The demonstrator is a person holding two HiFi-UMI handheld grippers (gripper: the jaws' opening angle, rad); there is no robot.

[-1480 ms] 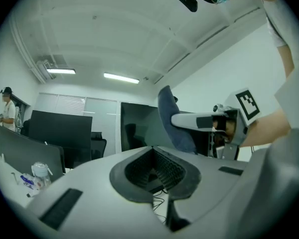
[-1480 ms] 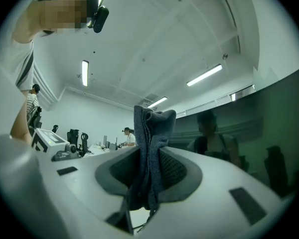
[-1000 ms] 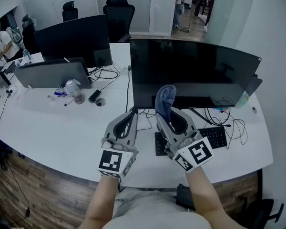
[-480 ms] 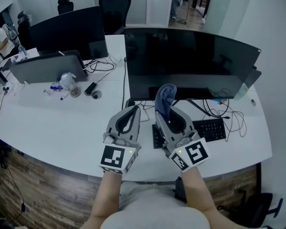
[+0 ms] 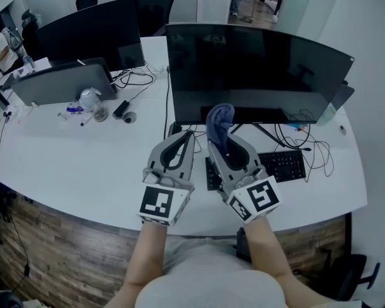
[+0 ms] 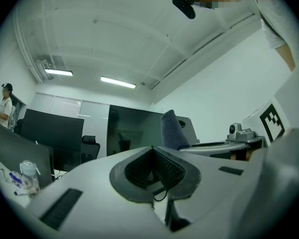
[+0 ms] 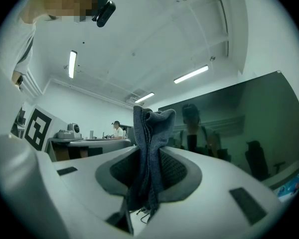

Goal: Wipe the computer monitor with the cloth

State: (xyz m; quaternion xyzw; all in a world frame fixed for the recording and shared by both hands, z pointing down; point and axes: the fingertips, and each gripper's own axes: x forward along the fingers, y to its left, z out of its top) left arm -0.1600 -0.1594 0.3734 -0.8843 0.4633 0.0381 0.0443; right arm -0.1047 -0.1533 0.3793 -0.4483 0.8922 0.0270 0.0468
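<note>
Cloth [image 5: 219,124], blue-grey and bunched, stands upright out of the right gripper [image 5: 225,150], above the desk [image 5: 83,165] near the middle of its near edge and in front of the lower edge of the monitor [image 5: 256,76]. The head view does not show whether it touches the screen. The monitor, wide and dark, stands on the desk's far side towards the right end, with a keyboard [image 5: 286,165] below it. Both forearms reach forward over the near edge, side by side, with the grippers just beside each other and angled up towards the screen. The right gripper's jaws are pressed onto the cloth, whose folds hang down between the pads. The left gripper [image 5: 180,145] has its jaws closed tip to tip with nothing between them. Each gripper's cube carries black-and-white square markers. A second monitor [image 5: 90,37] stands at the far left corner.
</note>
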